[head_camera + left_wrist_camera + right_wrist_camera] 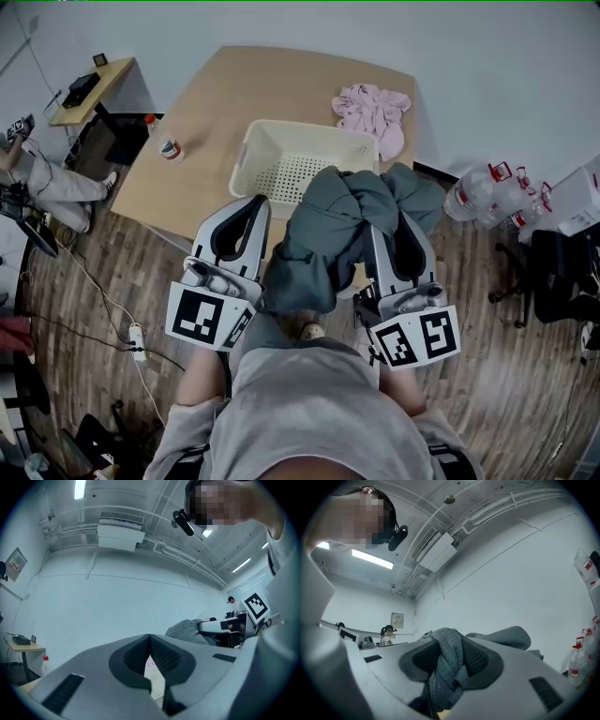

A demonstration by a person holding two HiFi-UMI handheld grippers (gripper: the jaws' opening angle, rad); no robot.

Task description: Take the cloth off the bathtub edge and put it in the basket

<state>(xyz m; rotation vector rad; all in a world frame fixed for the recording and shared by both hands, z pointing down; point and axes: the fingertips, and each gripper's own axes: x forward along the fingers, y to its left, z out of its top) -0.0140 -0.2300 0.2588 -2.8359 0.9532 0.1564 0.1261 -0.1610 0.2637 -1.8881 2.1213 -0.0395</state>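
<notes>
The crumpled grey fabric cloth (333, 234) is held up in a bunch just in front of the near rim of the cream perforated plastic basket (272, 141), with its upper folds overlapping that rim as seen from the head view. It is clamped by the right gripper (398, 234): in the right gripper view a twisted rope of the cloth (447, 663) is seen pinched between the two dark ribbed pads, which are closed onto it, and more fabric spills over the jaw on the right. The left gripper (246, 208) is held just beside the cloth on its left. In the left gripper view its jaws (150, 641) are brought together at the tips with nothing gripped; only a thin sliver of the basket is seen through the gap below.

The basket is set on a light wooden table (216, 103). A pink bunched cloth (373, 111) lies just behind the basket's far right corner, and a small red-capped bottle (169, 147) stands near the table's left edge. Clear plastic water bottles (487, 192) are grouped on the wood-plank floor to the right.
</notes>
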